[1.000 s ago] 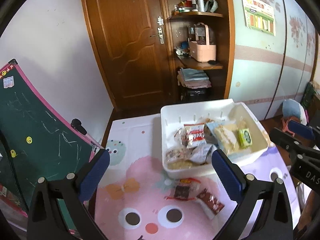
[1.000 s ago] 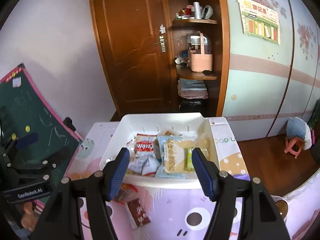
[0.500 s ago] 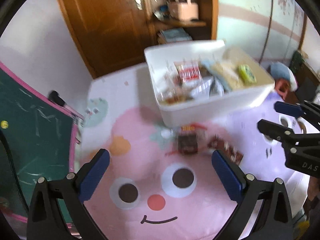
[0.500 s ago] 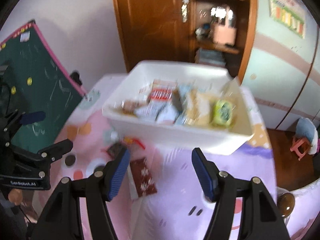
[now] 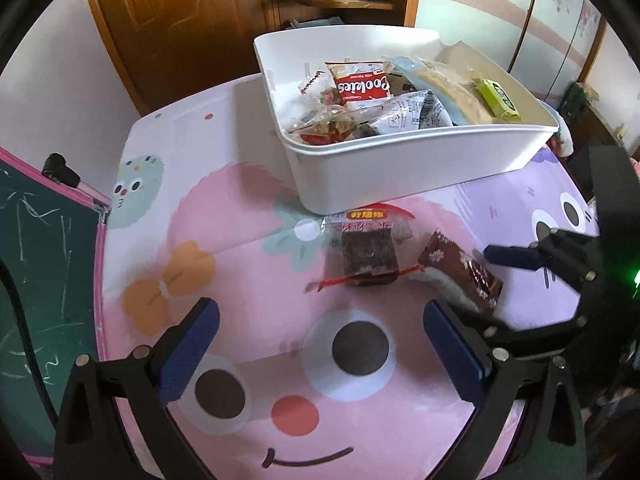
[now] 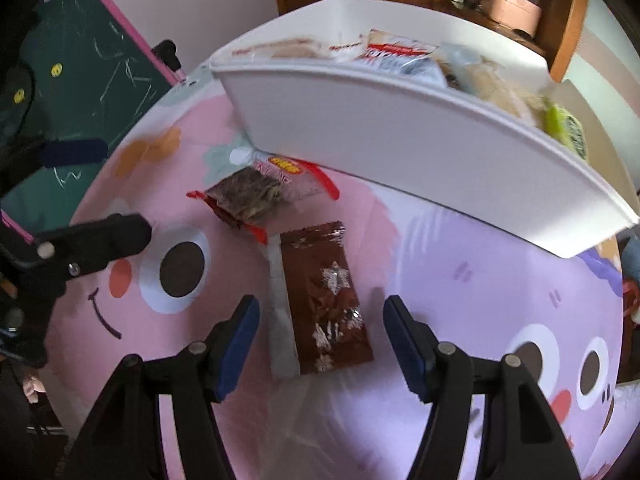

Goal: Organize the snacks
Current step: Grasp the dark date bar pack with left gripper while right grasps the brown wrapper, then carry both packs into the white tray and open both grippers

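A white bin (image 5: pixel 400 168) (image 6: pixel 400 128) holds several snack packs, among them a red Cookies bag (image 5: pixel 362 85). In front of it on the cartoon mat lie a dark square snack in a clear red-edged wrapper (image 5: pixel 370 256) (image 6: pixel 248 196) and a brown foil packet (image 5: pixel 460 270) (image 6: pixel 326 296). My right gripper (image 6: pixel 320 332) is open, low over the mat, with its blue pads either side of the brown packet's near end. My left gripper (image 5: pixel 320 344) is open and empty above the mat, short of the square snack. The right gripper's fingers (image 5: pixel 516 258) show beside the brown packet.
A green chalkboard with a pink frame (image 5: pixel 44 240) (image 6: pixel 92 72) leans at the table's left edge. A wooden door and shelves (image 5: pixel 192 12) stand behind the table. The mat (image 5: pixel 248 280) covers the tabletop.
Both grippers have dropped and tilted down toward the mat. The right gripper has come in low, straddling the brown packet. The snacks now look much nearer.
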